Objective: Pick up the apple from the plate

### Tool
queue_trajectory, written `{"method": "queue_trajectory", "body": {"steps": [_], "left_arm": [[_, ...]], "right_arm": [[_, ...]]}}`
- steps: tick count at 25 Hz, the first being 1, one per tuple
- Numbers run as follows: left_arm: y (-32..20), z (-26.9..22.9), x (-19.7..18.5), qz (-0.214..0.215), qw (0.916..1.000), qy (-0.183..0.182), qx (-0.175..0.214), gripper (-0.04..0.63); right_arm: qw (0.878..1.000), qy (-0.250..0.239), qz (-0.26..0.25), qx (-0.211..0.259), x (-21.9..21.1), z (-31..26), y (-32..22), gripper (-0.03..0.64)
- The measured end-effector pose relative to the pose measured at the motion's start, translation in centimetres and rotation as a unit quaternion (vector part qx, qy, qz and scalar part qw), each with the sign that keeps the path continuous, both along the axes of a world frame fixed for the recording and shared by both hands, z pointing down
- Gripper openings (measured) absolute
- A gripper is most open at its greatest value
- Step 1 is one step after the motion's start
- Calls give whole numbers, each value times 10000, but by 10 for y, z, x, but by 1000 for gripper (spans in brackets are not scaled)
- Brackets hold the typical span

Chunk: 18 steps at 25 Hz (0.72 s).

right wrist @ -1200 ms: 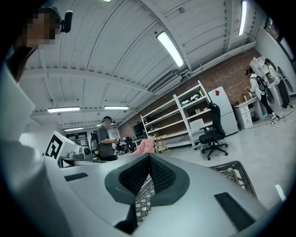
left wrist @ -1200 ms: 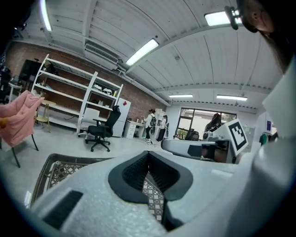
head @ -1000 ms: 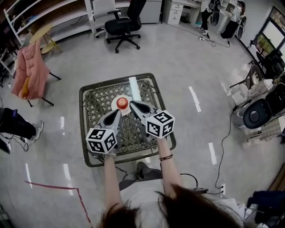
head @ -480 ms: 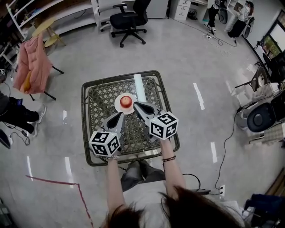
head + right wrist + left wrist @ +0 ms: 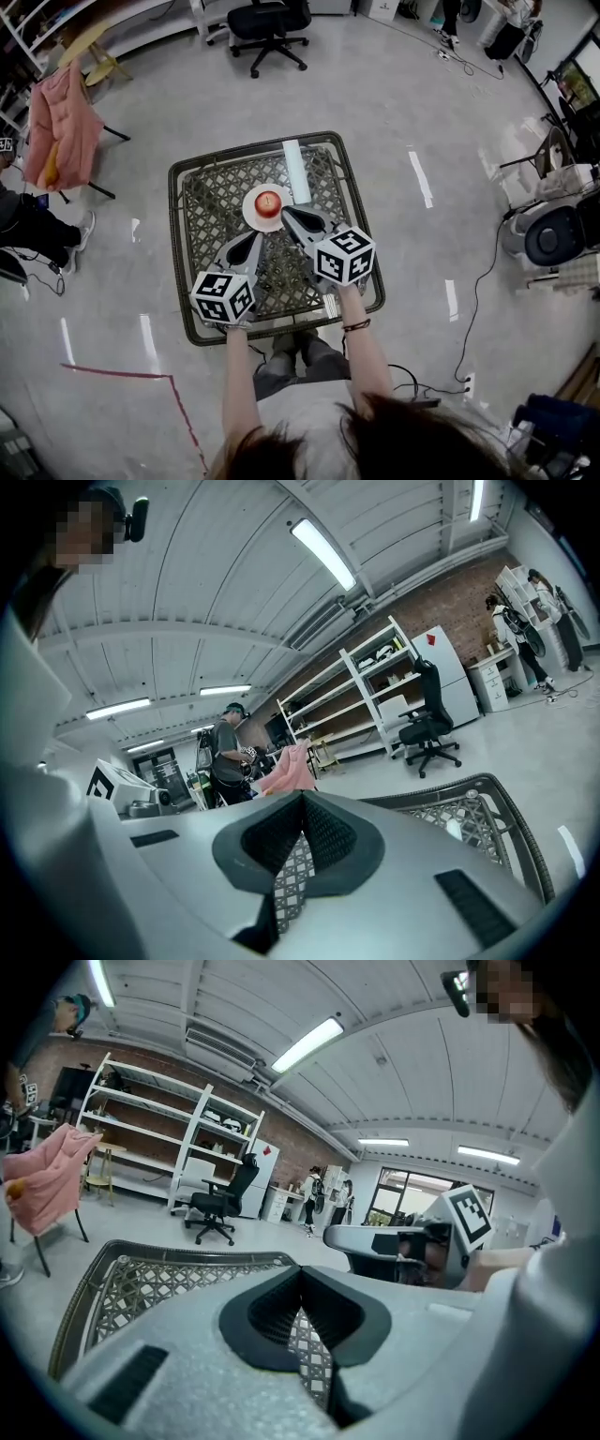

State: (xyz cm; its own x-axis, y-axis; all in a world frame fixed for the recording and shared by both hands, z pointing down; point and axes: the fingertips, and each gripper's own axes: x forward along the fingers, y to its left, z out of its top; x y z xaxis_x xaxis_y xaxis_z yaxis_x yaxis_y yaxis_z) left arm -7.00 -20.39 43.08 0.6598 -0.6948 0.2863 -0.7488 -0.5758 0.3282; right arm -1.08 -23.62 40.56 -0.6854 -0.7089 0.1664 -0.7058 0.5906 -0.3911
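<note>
Nearest the person, both forearms reach out over the wicker desk (image 5: 208, 214), each carrying a marker cube. The left hand-held gripper (image 5: 252, 240) is clenched. Its own view shows the two jaws meeting at the tips with nothing between them, only the desk's lattice showing through the gap lower down. Its tip sits near the plate's near edge but apart from it.

The right hand-held gripper (image 5: 288, 215) reads the same way, with its jaws together and nothing held. Its tip lies just beside the near right edge of the plate (image 5: 249, 214), and I cannot tell whether it touches the rim.

Just past the two tips, the apple (image 5: 268, 201) sits in the middle of the white plate, near the far side of the desk. No jaw is on it.

My judgement is that the task has barely begun. The approach looks nearly made, but the jaws must part, close round the apple and lift it off the plate.

A white strip (image 5: 296, 169) lies on the desk beyond the plate. An office chair (image 5: 267, 19) stands on the floor farther off.
</note>
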Motion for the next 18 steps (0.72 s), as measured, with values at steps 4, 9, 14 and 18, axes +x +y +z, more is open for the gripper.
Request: {"method": "queue_trajectory", "body": {"steps": [4, 9, 14, 18], "left_arm": [[-9, 14, 3, 67, 9999, -53, -92, 11], [-24, 31, 2, 110, 9998, -63, -159, 11], [-31, 58, 4, 186, 9988, -317, -310, 11], [-39, 74, 3, 157, 9982, -390, -430, 11]], "right_arm": [[9999, 23, -33, -125, 0, 15, -6, 9], [9996, 61, -64, -277, -2, 35, -14, 9], [9991, 117, -65, -409, 5, 56, -23, 9], [9987, 141, -95, -488, 9, 69, -31, 9]]}}
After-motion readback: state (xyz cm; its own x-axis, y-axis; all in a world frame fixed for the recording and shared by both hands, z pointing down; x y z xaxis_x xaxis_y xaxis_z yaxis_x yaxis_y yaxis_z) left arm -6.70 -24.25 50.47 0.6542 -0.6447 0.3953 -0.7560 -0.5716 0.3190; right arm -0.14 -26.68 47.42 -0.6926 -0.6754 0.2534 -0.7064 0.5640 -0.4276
